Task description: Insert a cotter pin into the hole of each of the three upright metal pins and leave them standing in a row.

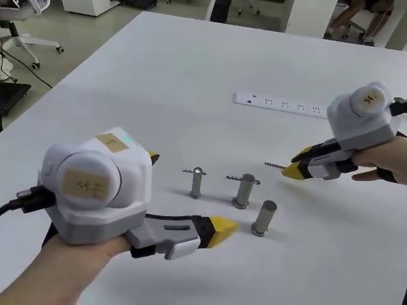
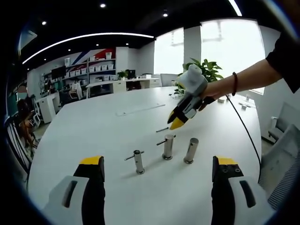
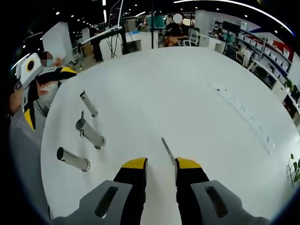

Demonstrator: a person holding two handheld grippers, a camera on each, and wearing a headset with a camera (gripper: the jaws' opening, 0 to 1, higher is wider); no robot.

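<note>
Three upright metal pins stand in a loose row on the white table. The left pin [image 1: 196,182] and the middle pin [image 1: 243,190] each carry a cotter pin through the top. The right pin [image 1: 264,218] has none. My right gripper [image 1: 294,170] hovers right of the row, shut on a thin cotter pin [image 1: 275,166] that points at the pins; the same cotter pin [image 3: 167,149] sticks out ahead of its jaws. My left gripper [image 1: 186,192] is open wide, near the front of the row. From its own view the pins [image 2: 168,146] stand just beyond its spread jaws.
A white power strip [image 1: 280,105] lies flat on the table behind the pins. A black cable [image 1: 16,203] trails from the left gripper. Office chairs and desks stand beyond the far table edge.
</note>
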